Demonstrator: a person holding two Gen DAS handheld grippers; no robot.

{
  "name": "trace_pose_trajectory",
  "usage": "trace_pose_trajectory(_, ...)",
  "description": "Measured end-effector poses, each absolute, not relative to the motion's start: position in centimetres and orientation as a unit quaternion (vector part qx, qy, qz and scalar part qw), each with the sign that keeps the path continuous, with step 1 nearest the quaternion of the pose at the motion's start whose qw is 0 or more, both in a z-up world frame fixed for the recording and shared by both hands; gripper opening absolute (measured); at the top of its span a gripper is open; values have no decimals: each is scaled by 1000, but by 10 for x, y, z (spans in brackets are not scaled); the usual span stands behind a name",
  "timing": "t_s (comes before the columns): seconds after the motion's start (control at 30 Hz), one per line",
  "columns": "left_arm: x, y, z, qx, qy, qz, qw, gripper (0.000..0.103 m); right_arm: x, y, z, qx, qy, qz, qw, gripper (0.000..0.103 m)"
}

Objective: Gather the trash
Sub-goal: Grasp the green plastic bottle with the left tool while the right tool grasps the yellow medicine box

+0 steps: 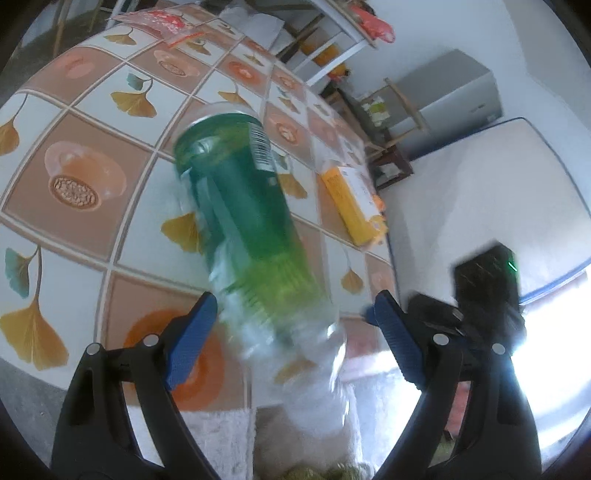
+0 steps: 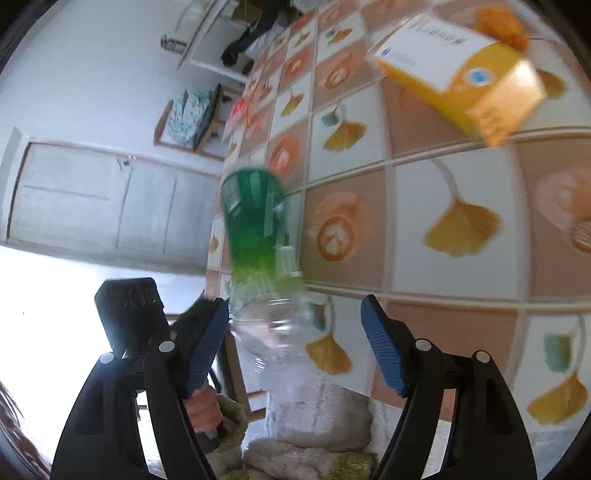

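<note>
Not much collected so far, going by what's visible. The green-labelled plastic bottle point(image 1: 243, 221) is lying at the near edge of the worktop point(image 1: 92, 122), its clear end sticking out over the edge toward the cameras, and everything else I'll place relative to it. The left gripper point(image 1: 291, 328) has its jaws spread wide on either side of the bottle's clear end; the pads don't look pressed onto the plastic, so I'd call that open with the bottle between them, nothing held. The right gripper point(image 2: 295, 343) is also wide open around the same clear end. Its left pad sits right against or just beside the bottle, hard to tell which with the blur, and its right pad is well apart from it, so no grip there either. Beyond the bottle and off to one side, a yellow-and-white carton point(image 1: 354, 203) lies on the worktop, and well beyond the bottle at the far edge there's a red-and-clear wrapper point(image 1: 166, 26). So I count three bits of trash on the worktop. I can't see a bin or bag anywhere in these views, just something pale and fluffy point(image 2: 317, 417) below the bottle's overhanging end. My read: the bottle grab is the step in hand, then carton and wrapper.
</note>
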State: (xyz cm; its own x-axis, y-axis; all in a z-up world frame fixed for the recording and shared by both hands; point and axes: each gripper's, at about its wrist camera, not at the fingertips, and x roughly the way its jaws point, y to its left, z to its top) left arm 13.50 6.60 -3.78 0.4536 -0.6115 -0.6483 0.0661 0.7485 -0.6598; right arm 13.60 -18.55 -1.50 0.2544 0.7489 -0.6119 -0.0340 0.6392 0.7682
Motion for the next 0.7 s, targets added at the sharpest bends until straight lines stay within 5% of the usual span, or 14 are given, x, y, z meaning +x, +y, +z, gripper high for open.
trace_pose_trajectory(0.4,158,50,-49,-219,491,-139,832,73,159,-231,51,80,423,148,891,92)
trace_pose_trajectory(0.7,153,49,-44,-176,484,-136,846,70,256,-212,1,-3,485,139,864,93)
